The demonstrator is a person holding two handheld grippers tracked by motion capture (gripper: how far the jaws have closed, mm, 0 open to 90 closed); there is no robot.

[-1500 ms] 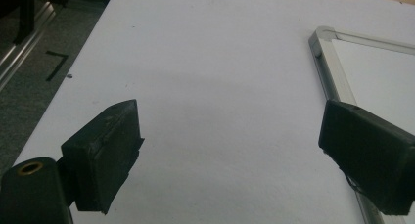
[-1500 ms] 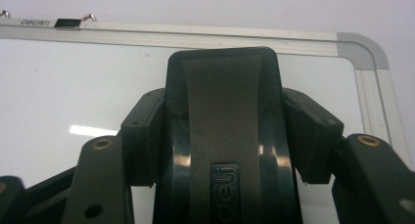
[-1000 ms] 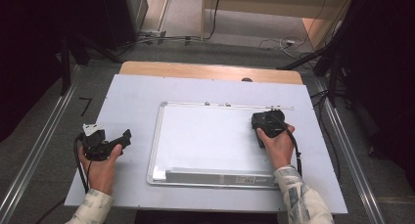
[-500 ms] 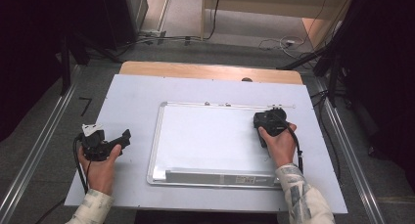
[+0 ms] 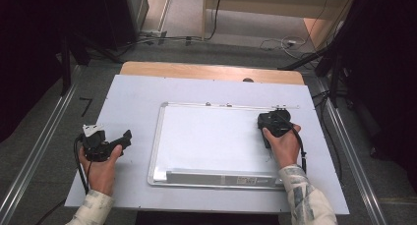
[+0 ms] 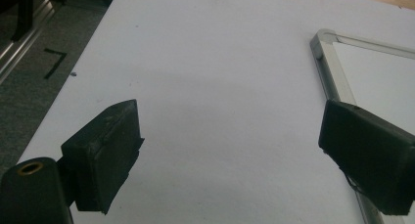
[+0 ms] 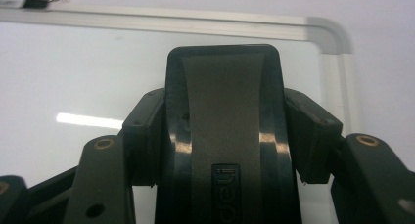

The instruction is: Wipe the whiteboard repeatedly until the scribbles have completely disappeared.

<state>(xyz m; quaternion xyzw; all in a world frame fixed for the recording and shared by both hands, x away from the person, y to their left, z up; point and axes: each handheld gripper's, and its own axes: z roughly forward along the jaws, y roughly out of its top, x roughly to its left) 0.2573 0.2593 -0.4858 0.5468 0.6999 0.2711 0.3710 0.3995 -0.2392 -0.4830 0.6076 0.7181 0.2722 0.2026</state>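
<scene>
The right gripper (image 5: 273, 123) holds a black plastic whiteboard eraser with a curved grey band along its back (image 7: 224, 136). In the right gripper view its 2 jaws press on the eraser's 2 long sides, and the eraser's rounded end reaches out past them. The eraser sits on the white rectangular whiteboard with a silver metal frame (image 5: 158, 136), near that board's far right corner; the frame's rounded corner (image 7: 337, 38) lies just beyond and to the right of the jaws in that view. In the high view the right hand (image 5: 282, 144) wraps the gripper from the near side.

The left gripper (image 5: 110, 142) rests in the left hand (image 5: 101, 168) on the pale blue-grey sheet covering the table (image 5: 133, 97), well apart from the eraser. Its 2 jaws stand wide with nothing between them but bare sheet. The whiteboard's left frame edge (image 6: 333, 72) lies just beyond the jaw at the right of the left gripper view.
</scene>
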